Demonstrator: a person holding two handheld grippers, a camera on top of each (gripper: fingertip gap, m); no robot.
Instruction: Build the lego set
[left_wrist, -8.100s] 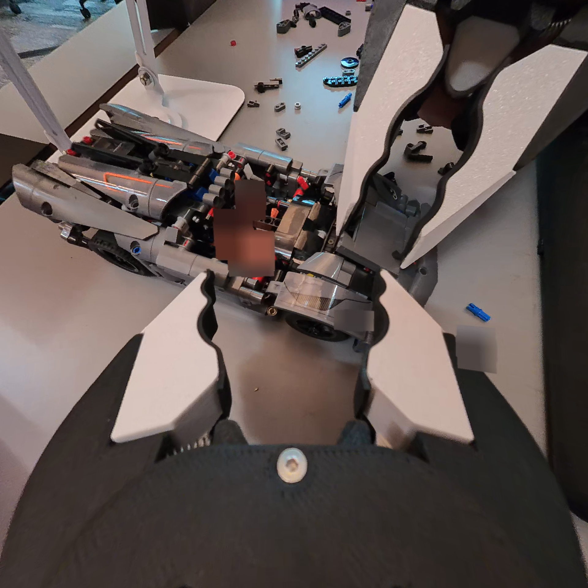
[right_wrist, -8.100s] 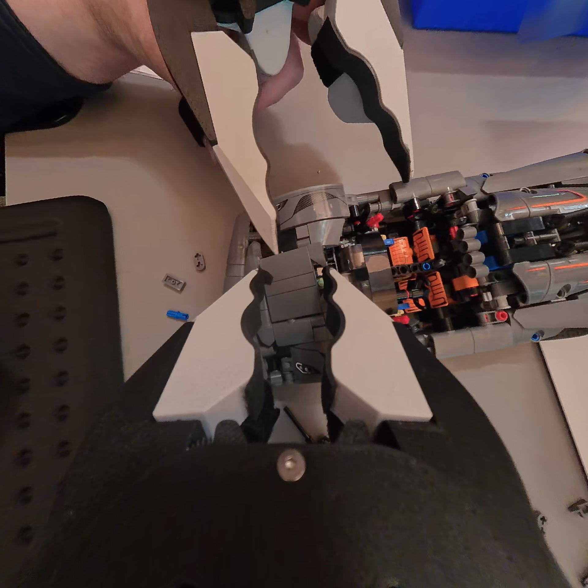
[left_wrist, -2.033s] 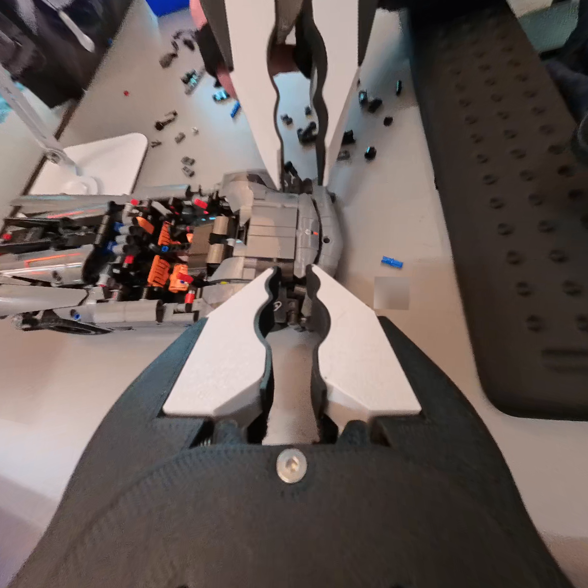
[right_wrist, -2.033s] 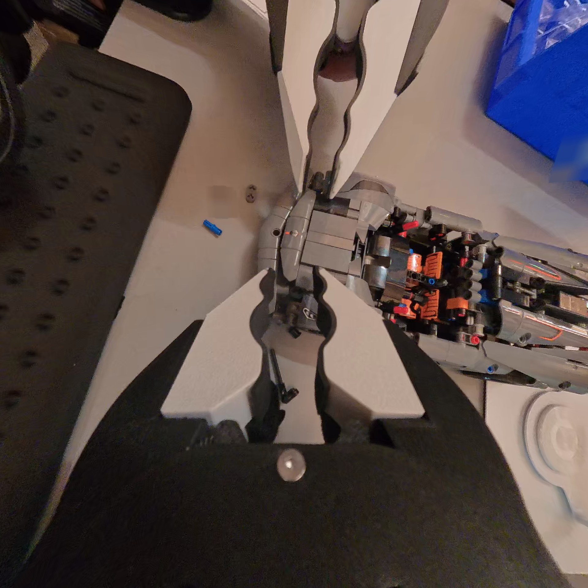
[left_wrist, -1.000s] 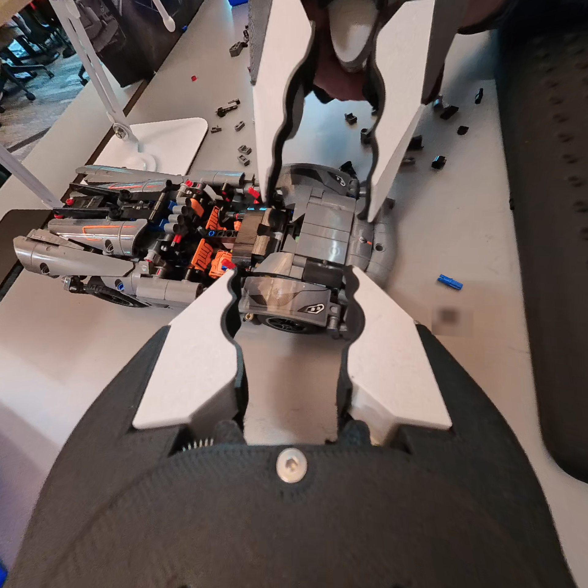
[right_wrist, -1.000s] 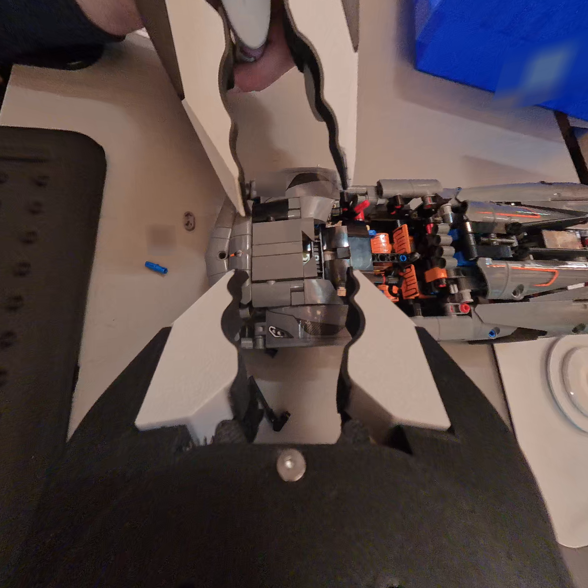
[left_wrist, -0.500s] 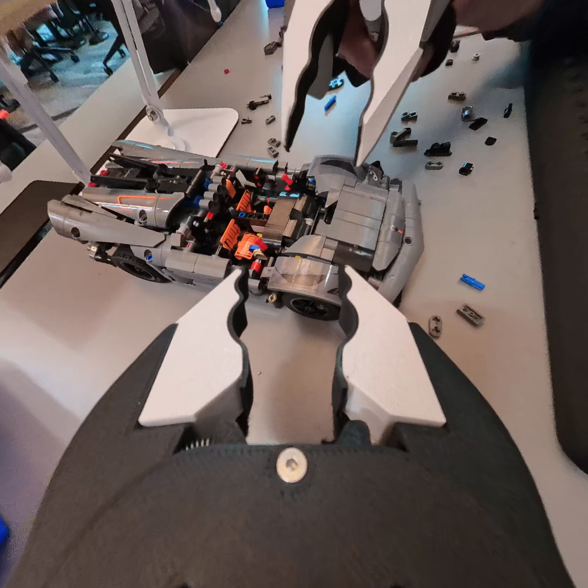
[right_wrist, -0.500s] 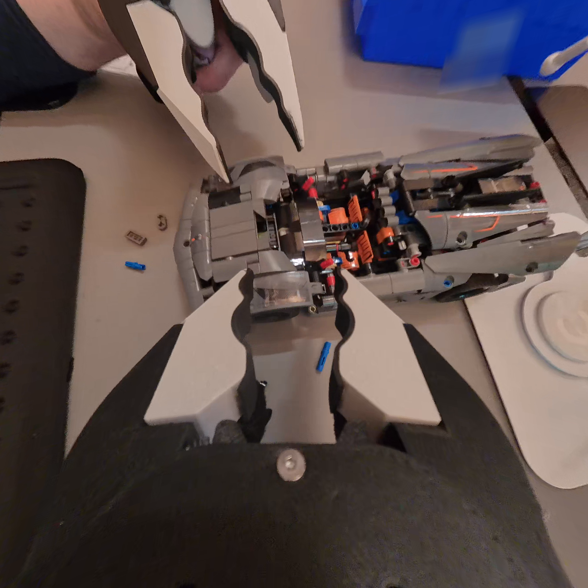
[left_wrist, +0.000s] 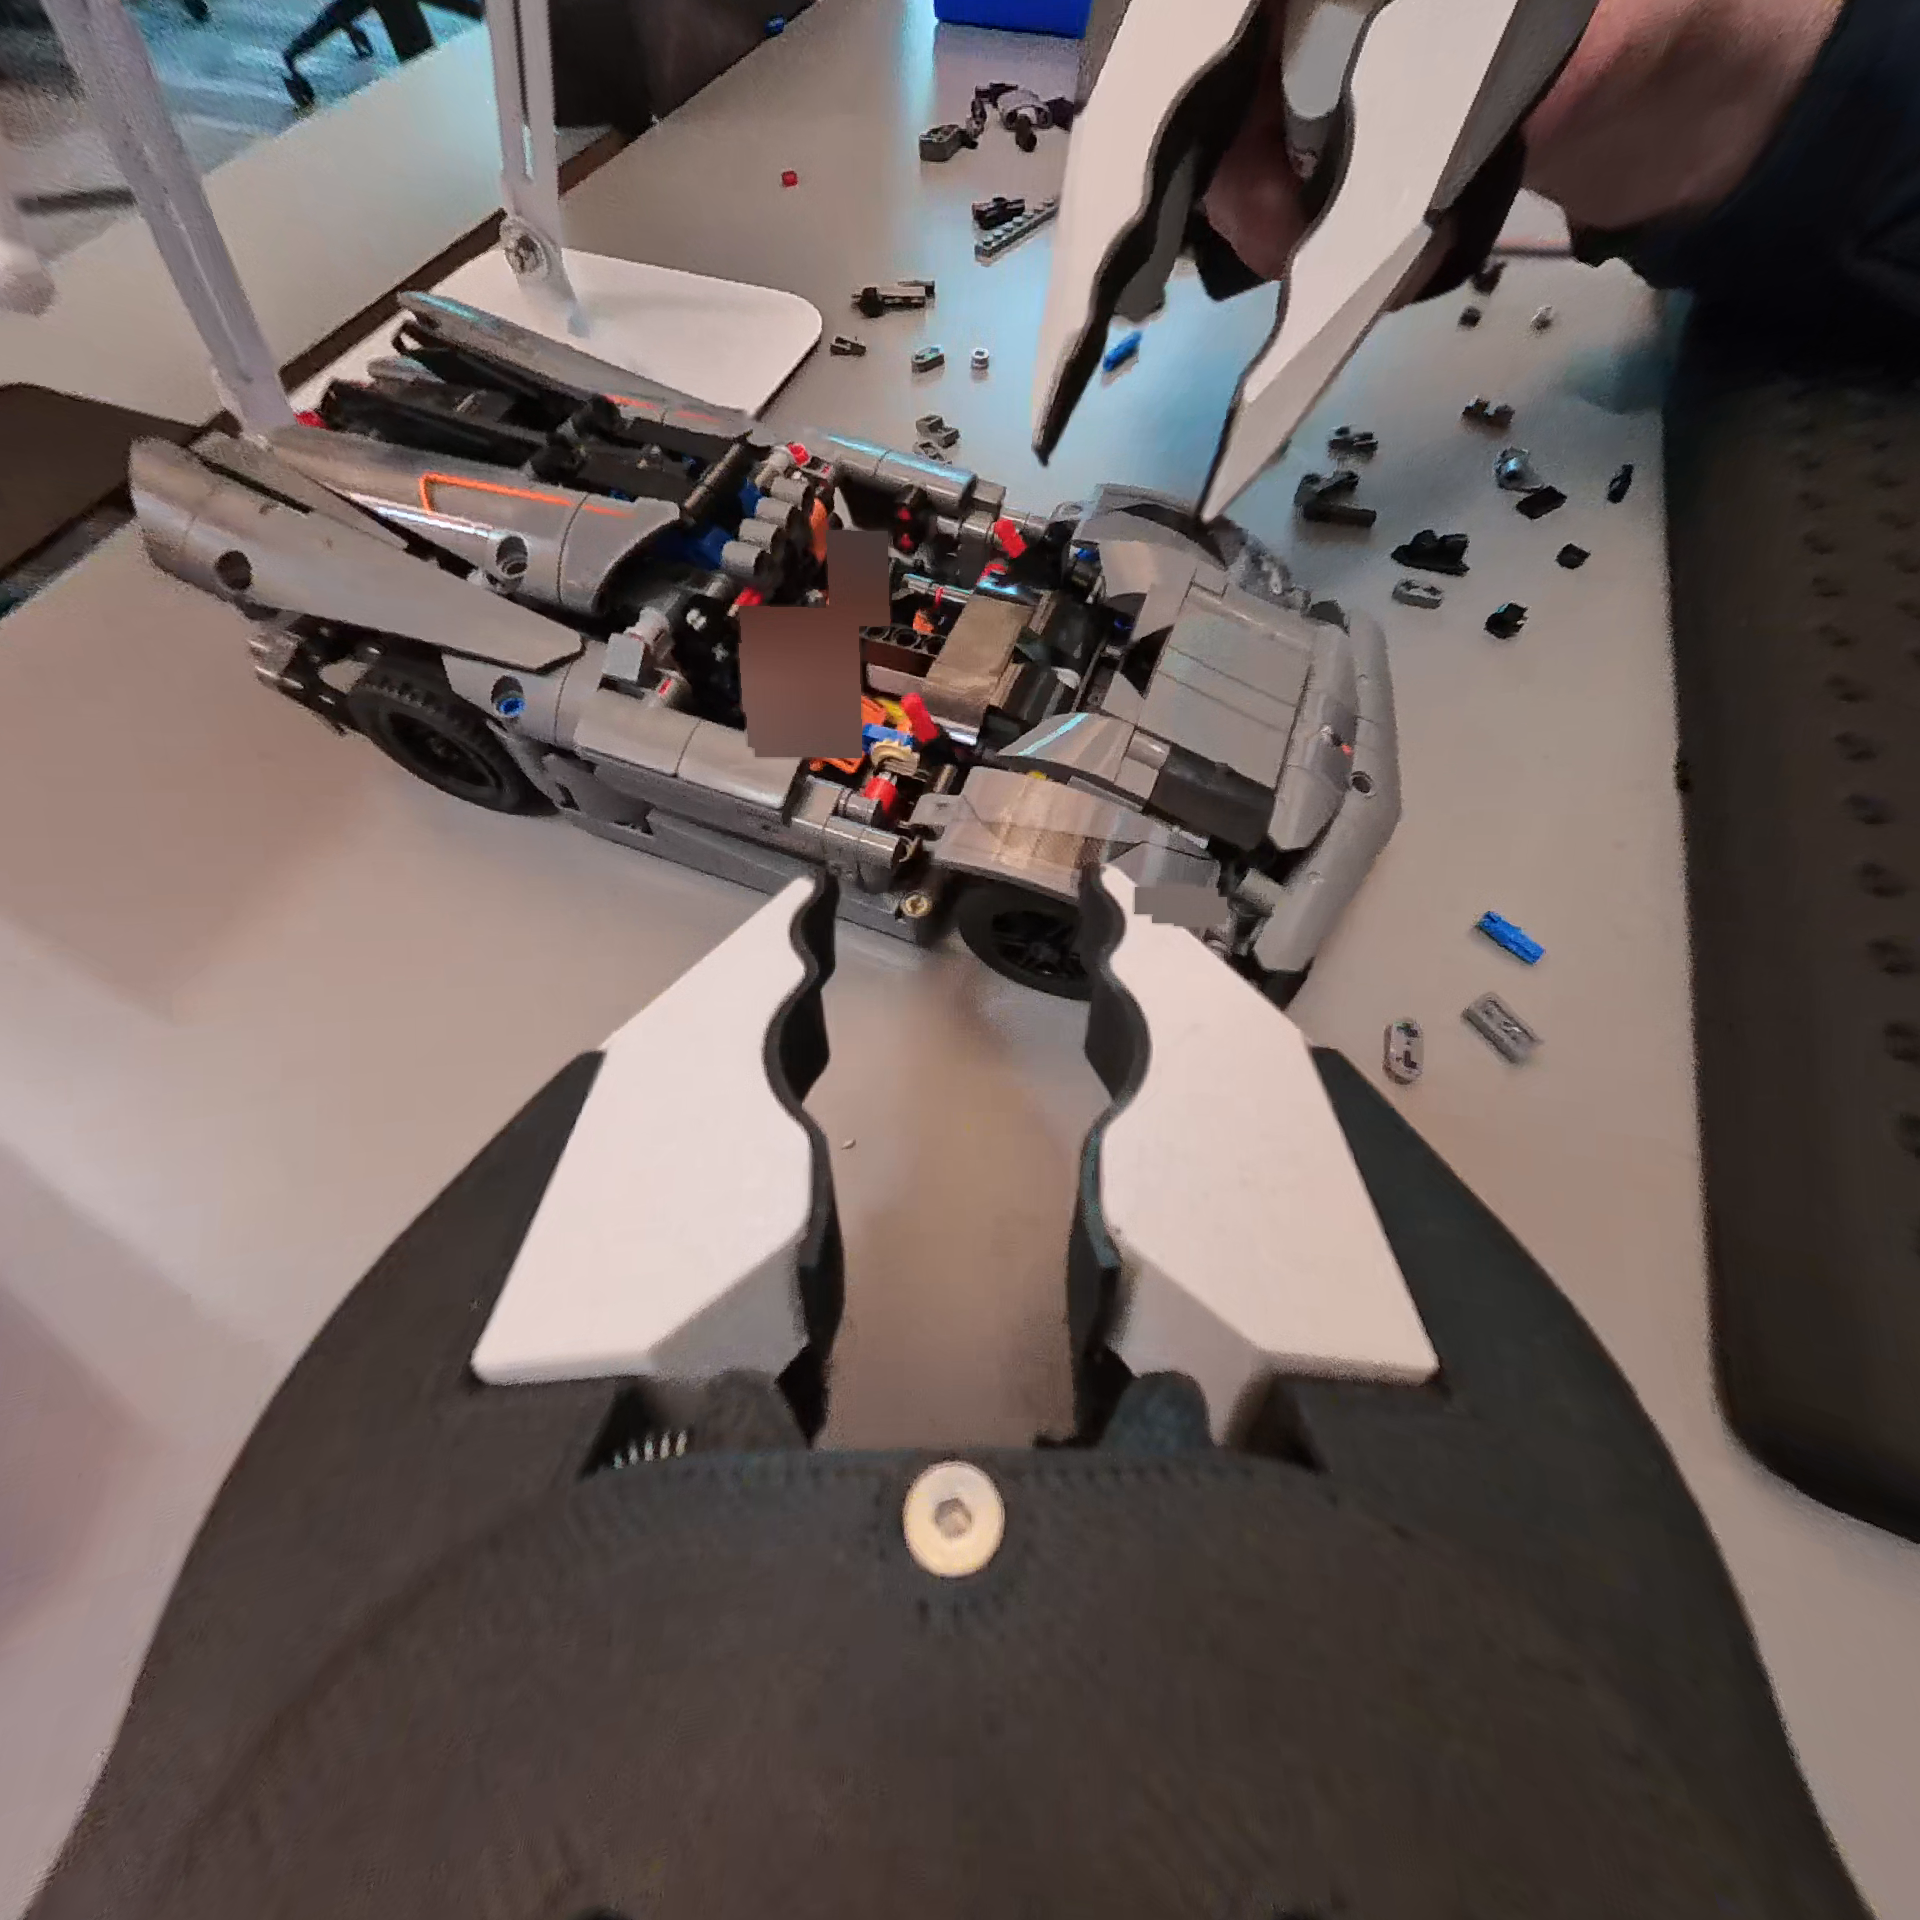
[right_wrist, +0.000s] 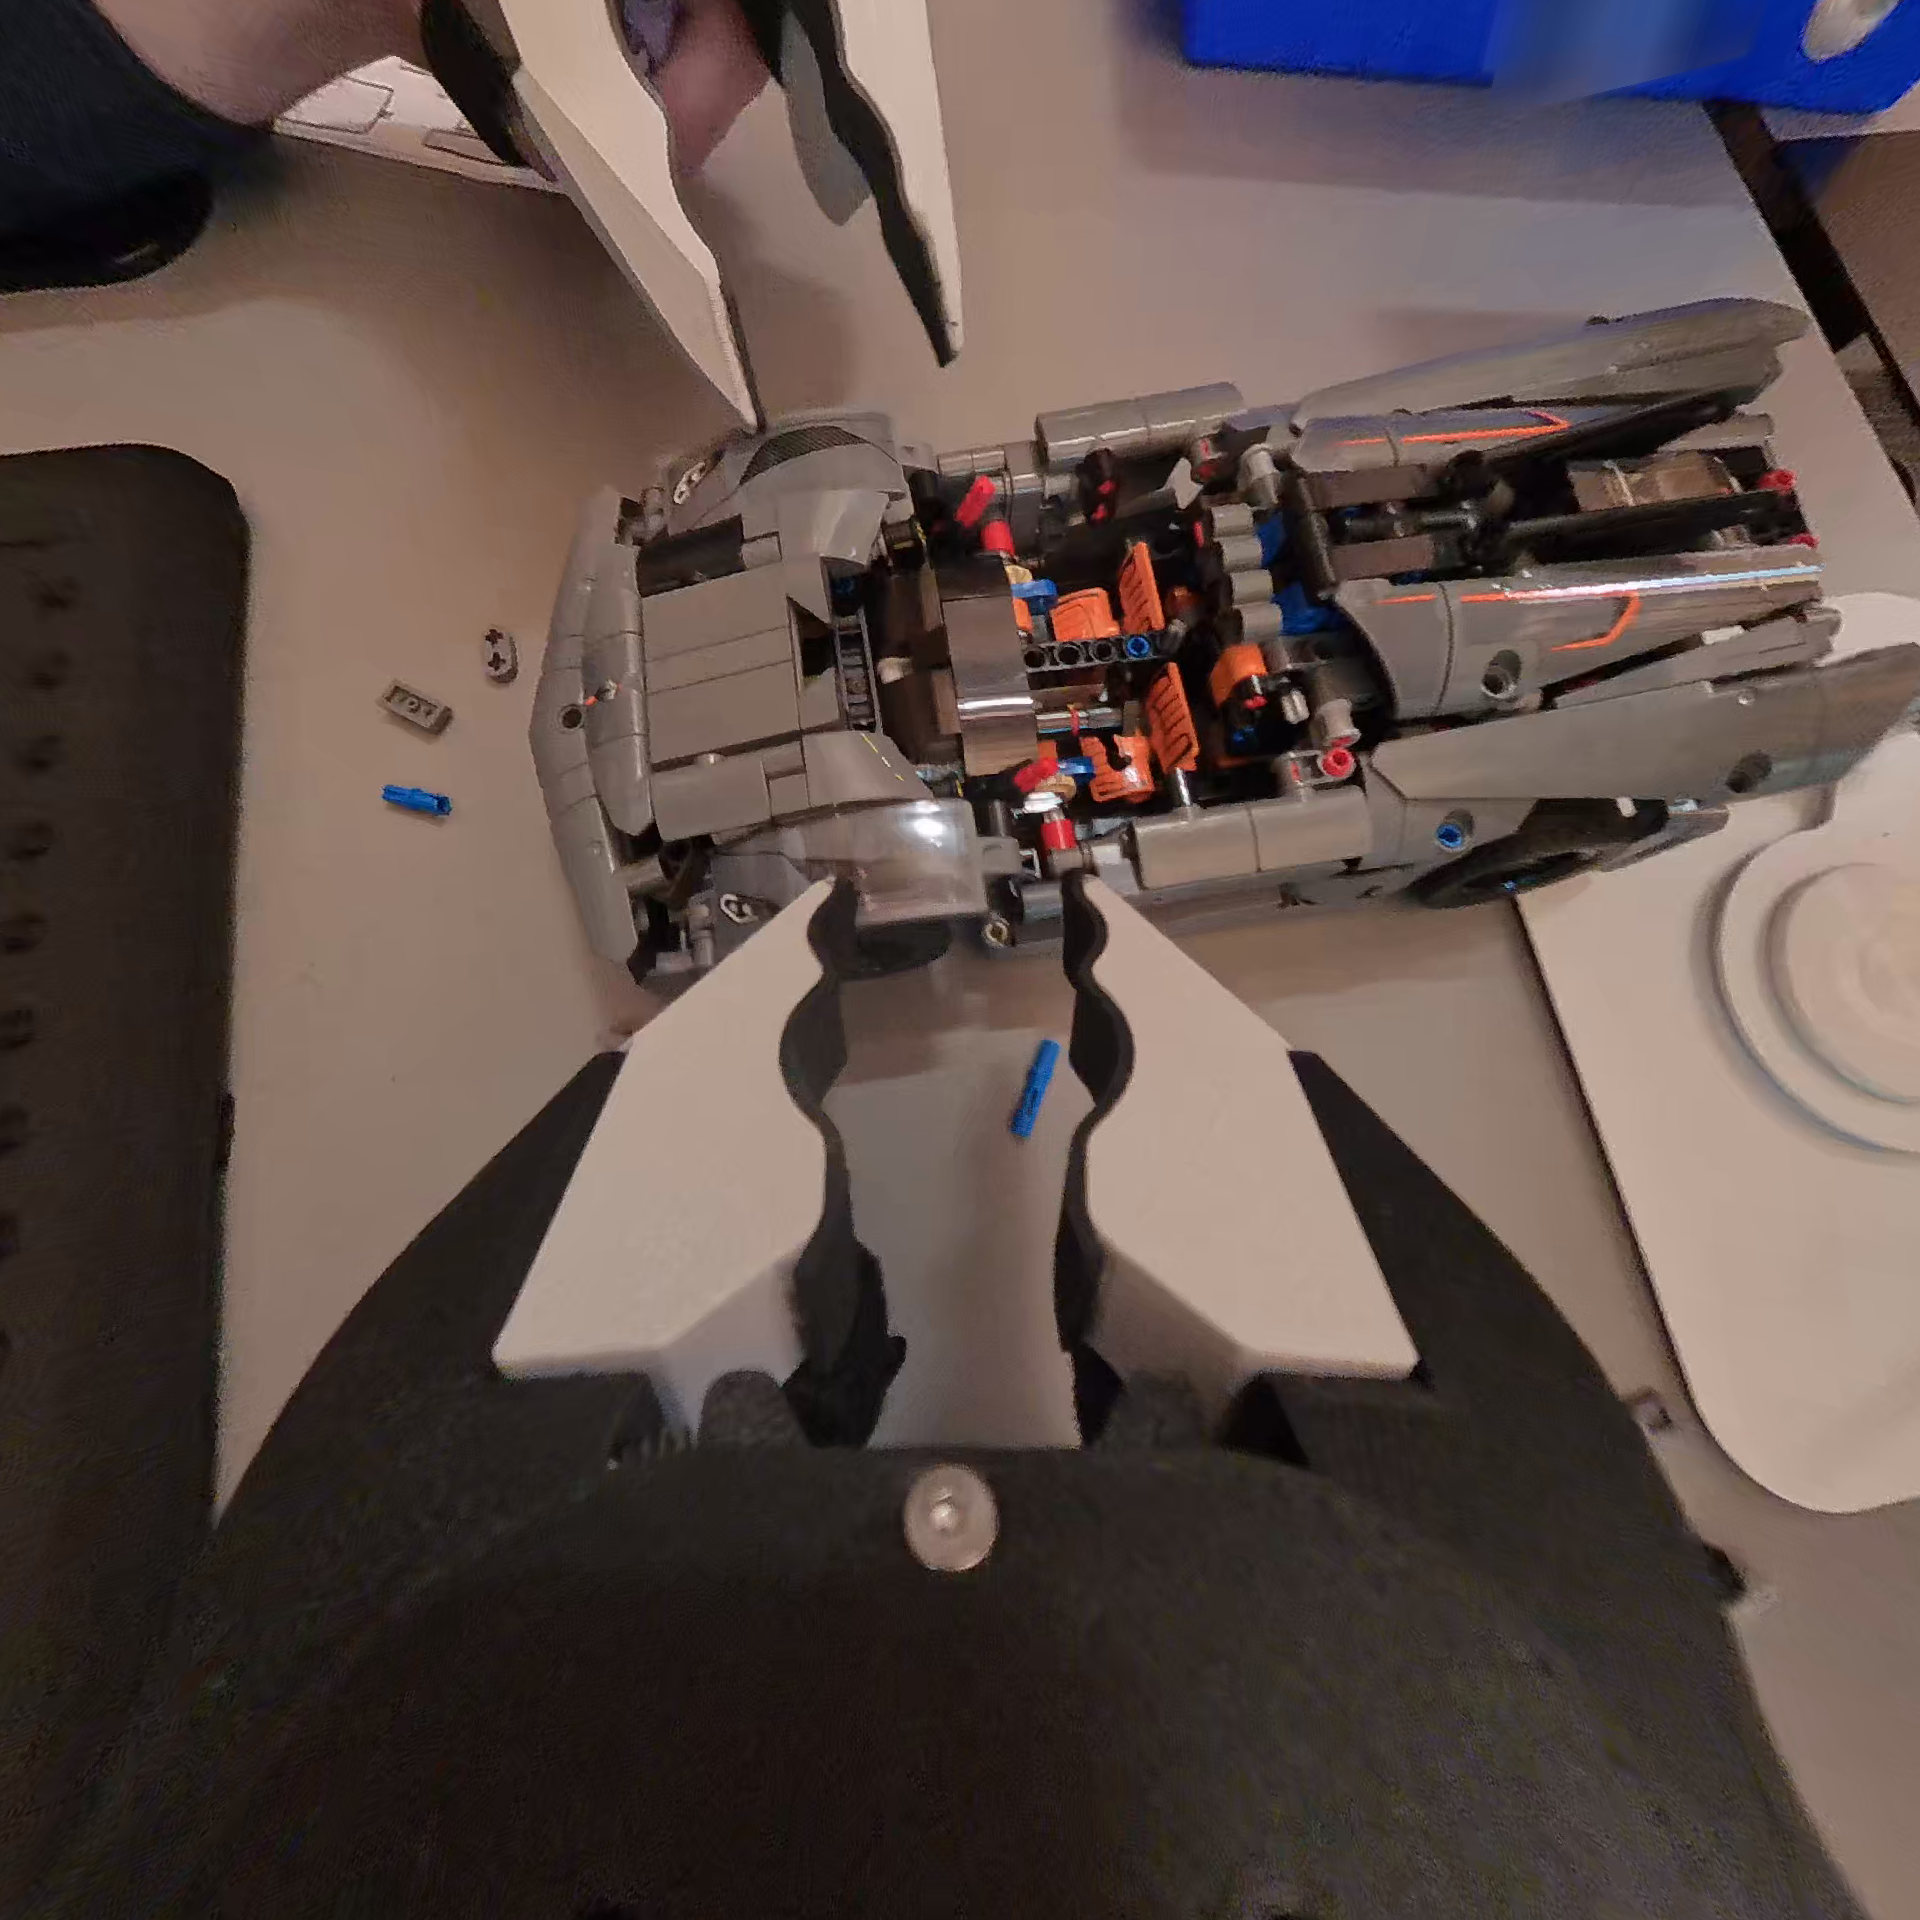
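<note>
The grey lego car (left_wrist: 1226, 665) with orange and black inner parts stands on the table, with its front end toward the black mat. My left gripper (left_wrist: 956, 894) is open and empty, just short of the car's near front wheel. My right gripper (right_wrist: 951, 888) is open and empty on the opposite side, by the other front wheel. The car (right_wrist: 727, 665) lies across the right wrist view. A blue pin (right_wrist: 1034, 1086) lies on the table between the right gripper's fingers. Each gripper also shows raised over the car's far side in the other's view: the right (left_wrist: 1132, 483), the left (right_wrist: 850, 387).
A black mat (left_wrist: 1808, 831) lies past the car's front. A blue pin (left_wrist: 1512, 935), a grey plate (left_wrist: 1501, 1027) and a small round piece (left_wrist: 1403, 1049) lie near it. Several loose pieces (left_wrist: 1434, 551) are scattered behind. A white stand base (left_wrist: 665, 322) and a blue bin (right_wrist: 1455, 42) stand nearby. The gap from one gripper's tips to the other's is roughly 12 cm. Measured from the fingertips, the blue pin (right_wrist: 1034, 1086) is 6 cm or so from the right gripper and 15 cm from the left.
Both grippers were shut on the car's front two seconds ago. They have since opened, let go and drawn back and up. The car stays on the table.
</note>
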